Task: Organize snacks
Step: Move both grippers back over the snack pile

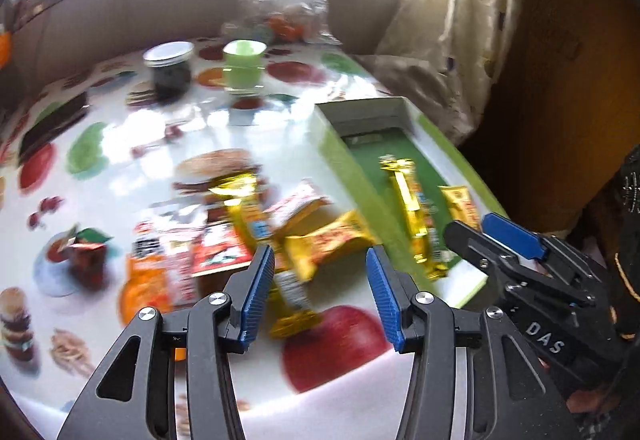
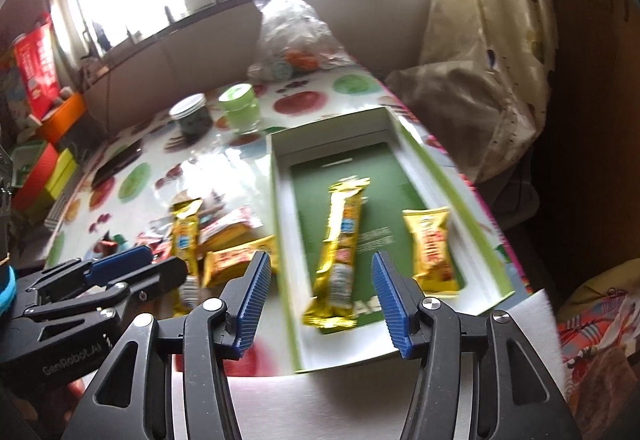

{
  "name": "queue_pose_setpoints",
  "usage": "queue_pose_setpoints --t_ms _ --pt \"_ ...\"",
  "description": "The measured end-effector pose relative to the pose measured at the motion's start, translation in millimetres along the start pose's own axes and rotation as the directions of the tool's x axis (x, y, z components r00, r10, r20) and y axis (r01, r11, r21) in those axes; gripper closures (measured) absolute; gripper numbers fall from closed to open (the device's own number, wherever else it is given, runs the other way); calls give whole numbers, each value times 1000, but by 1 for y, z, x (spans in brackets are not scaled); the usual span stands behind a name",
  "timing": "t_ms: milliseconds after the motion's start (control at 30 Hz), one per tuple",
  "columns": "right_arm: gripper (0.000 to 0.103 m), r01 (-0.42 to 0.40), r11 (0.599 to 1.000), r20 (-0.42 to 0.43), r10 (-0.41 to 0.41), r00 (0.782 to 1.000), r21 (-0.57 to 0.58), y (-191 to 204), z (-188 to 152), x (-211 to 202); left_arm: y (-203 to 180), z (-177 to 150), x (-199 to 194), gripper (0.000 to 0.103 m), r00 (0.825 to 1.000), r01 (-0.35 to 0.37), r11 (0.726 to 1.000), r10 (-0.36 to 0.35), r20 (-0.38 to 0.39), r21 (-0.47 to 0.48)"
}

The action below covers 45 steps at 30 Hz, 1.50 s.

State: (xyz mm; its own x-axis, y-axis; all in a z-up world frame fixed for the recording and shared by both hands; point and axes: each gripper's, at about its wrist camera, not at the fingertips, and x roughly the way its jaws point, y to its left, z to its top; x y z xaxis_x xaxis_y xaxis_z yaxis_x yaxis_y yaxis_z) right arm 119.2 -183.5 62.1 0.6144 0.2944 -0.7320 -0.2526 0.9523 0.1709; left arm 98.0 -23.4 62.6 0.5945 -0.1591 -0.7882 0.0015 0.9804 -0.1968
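Hovering right gripper [image 2: 320, 294] parted, above boxed gold bar [image 2: 340, 244].

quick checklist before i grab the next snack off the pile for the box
1. Left claw empty, jaws apart: ok.
2. Right claw empty, jaws apart: ok.
3. Box has bare floor left beside the long gold bar and the yellow packet: ok.
4. Snack pile on the table within view of the left claw: ok.
5. One snack lying clear of the others: not ok, they overlap.
6. Sharp view of the pile: not ok, blurred.
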Motion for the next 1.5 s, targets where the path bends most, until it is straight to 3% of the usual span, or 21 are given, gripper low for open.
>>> queue_pose_setpoints --t_ms 667,1300,1500 --pt "50 -109 988 -79 100 992 -109 70 -14 38 84 -31 -17 54 994 -107 984 108 1 -140" --pt "50 -106 950 -112 76 991 -293 115 -18 73 108 -37 -10 54 995 -97 976 93 -29 -195" --pt "61 -89 941 -100 60 993 -327 122 -15 77 113 -38 -11 54 996 -83 976 77 -33 -203"
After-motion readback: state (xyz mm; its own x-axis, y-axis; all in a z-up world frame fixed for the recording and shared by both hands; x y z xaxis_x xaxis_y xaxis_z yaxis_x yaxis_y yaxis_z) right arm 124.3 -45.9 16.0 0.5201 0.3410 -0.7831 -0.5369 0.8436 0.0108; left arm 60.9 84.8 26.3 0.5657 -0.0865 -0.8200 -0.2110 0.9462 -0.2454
